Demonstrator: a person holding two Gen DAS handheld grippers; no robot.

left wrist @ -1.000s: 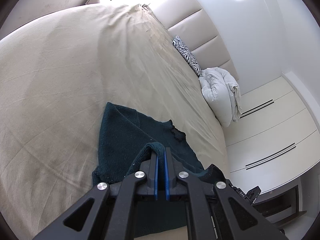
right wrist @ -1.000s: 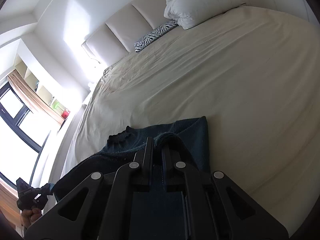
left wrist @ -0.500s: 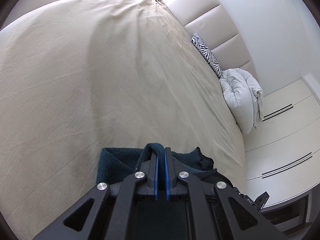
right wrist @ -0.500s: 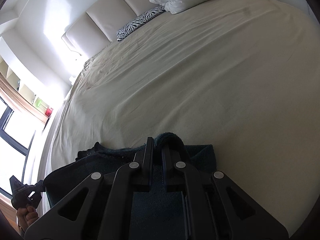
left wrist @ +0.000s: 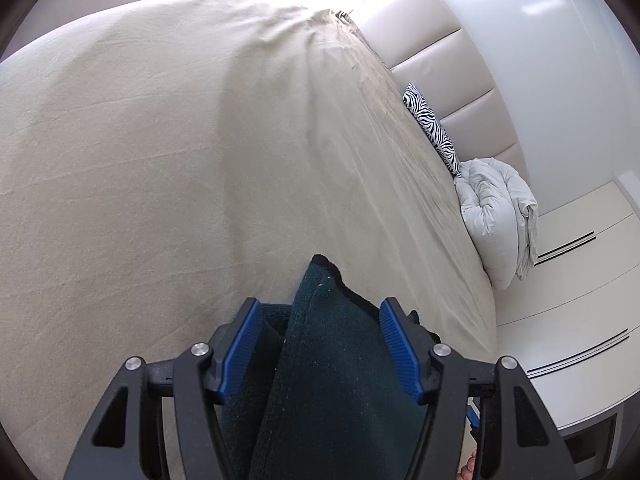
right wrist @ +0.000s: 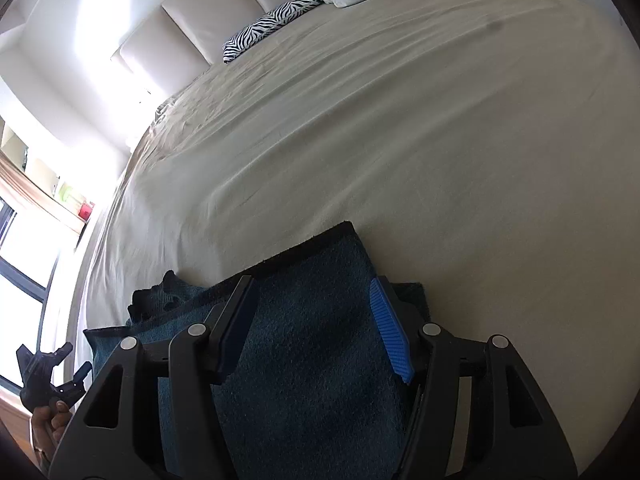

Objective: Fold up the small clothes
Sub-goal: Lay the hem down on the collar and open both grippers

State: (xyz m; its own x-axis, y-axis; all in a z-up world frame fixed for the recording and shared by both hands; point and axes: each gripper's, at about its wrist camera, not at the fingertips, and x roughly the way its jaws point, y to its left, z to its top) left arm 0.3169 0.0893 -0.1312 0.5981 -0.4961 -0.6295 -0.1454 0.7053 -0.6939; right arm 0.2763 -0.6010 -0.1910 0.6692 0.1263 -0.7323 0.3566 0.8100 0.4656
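I am letting go of the dark teal knit garment (right wrist: 316, 344) now that its folded-over half lies on the bed (left wrist: 160, 160), and doing this well means opening both sets of jaws fully before I draw back, so no pad drags the top layer out of line; I judge the safest exit is straight back along my fingers, low and slow, then a check that the edges match. My left gripper (left wrist: 320, 344) has its jaws opening, the blue pads standing clear on either side of a raised ridge of the cloth, which still runs up between them without being pinched. My right gripper (right wrist: 316, 328) is opening too, with the flat folded panel lying between and under its fingers, its far hem reaching a little beyond the tips. The garment sits near the bed's near edge, well apart from the zebra pillow (right wrist: 272, 24) and white duvet (left wrist: 496, 216) by the headboard (right wrist: 192, 20).
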